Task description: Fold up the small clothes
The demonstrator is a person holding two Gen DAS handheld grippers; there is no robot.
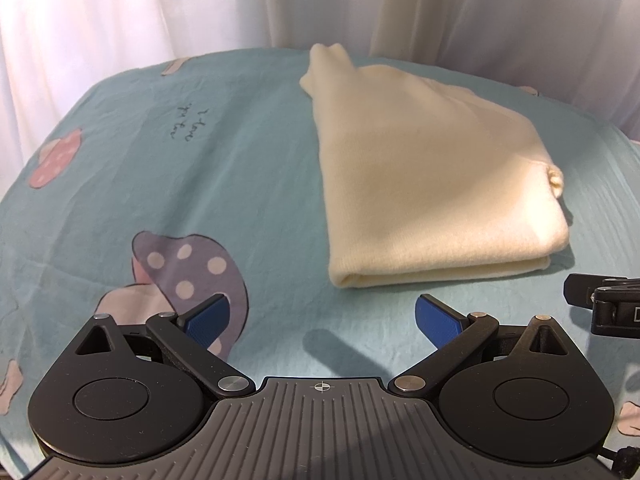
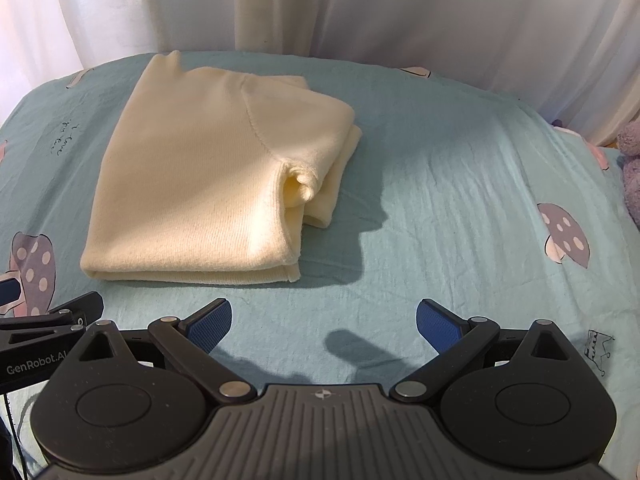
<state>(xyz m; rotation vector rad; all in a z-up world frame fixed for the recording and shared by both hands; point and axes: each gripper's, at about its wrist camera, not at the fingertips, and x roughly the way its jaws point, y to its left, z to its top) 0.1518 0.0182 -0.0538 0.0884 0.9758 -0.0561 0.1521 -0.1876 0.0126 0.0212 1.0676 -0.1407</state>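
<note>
A cream knit garment (image 1: 420, 176) lies folded into a thick stack on the teal sheet (image 1: 248, 152). In the right wrist view the garment (image 2: 208, 184) sits ahead and to the left, with a rolled cuff poking out at its right side. My left gripper (image 1: 322, 318) stands open just short of the garment's near fold, with nothing between its blue pads. My right gripper (image 2: 324, 320) is open too, over bare sheet to the right of the stack. Part of the right gripper (image 1: 604, 304) shows at the left view's right edge, and the left gripper (image 2: 44, 320) at the right view's left edge.
The sheet (image 2: 460, 184) carries printed spotted mushrooms (image 1: 192, 268) and handwriting. White curtains (image 2: 320, 4) hang close behind the bed's far edge. A purple plush toy (image 2: 632, 168) sits at the far right.
</note>
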